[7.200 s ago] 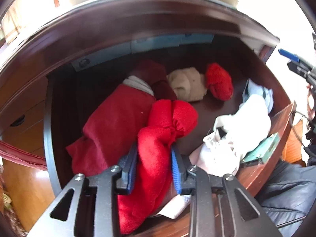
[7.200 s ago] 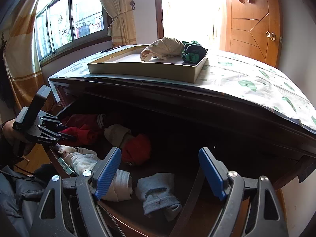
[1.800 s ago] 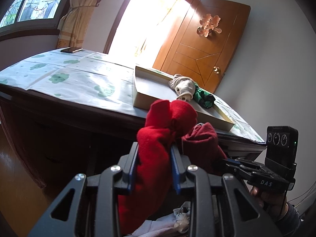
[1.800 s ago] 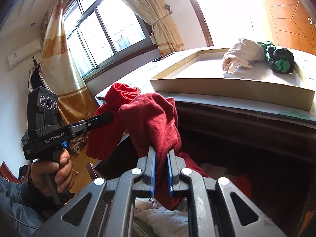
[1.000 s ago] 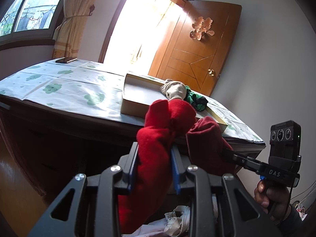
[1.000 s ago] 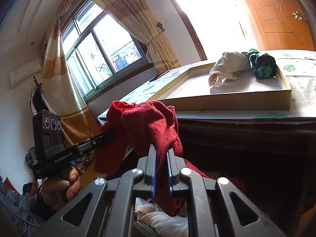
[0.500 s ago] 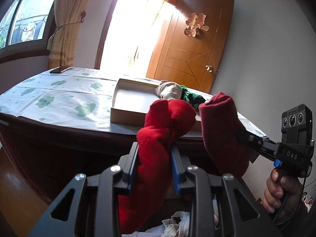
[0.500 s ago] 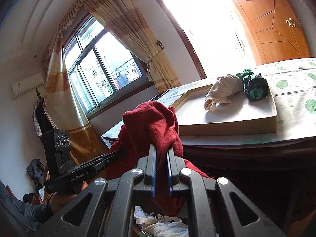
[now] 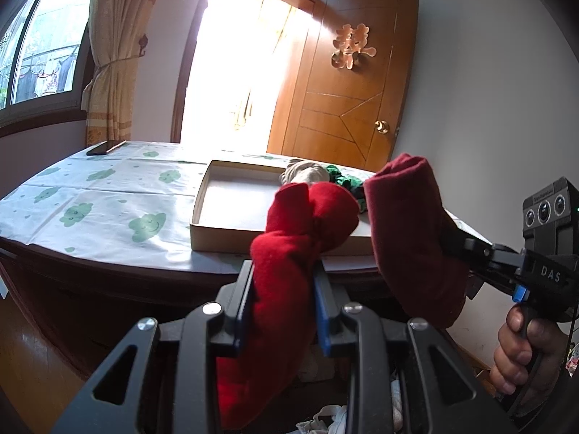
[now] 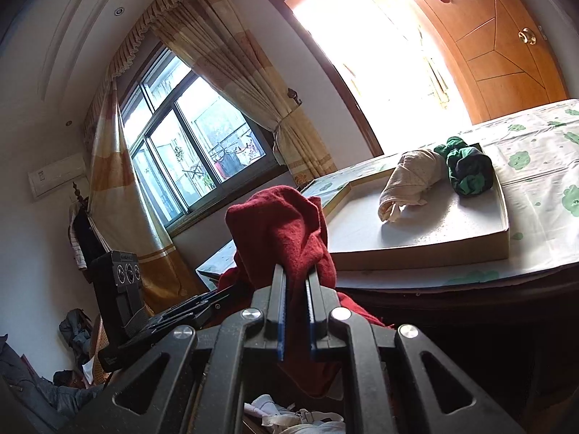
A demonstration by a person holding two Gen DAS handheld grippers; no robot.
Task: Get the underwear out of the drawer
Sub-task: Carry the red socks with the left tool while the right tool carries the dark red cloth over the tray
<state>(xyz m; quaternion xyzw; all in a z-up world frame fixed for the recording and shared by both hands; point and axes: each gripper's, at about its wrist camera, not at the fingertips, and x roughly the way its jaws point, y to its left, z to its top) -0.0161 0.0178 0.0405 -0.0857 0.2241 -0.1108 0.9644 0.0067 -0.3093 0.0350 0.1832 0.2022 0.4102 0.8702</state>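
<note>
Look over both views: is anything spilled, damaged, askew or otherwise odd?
Nothing stands out. The bright red garment and the dark red garment hang clamped in the grippers' jaws, and the cream roll and green roll lie together in the shallow box on the tabletop.

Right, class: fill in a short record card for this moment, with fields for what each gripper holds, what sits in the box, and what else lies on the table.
left gripper: shut on bright red garment
right gripper: shut on dark red garment
shallow box: on the table, holds a beige bundle and a green bundle, touching
tablecloth: white with green cloud print
phone: dark, flat at the table's far corner
door: wooden, open
</note>
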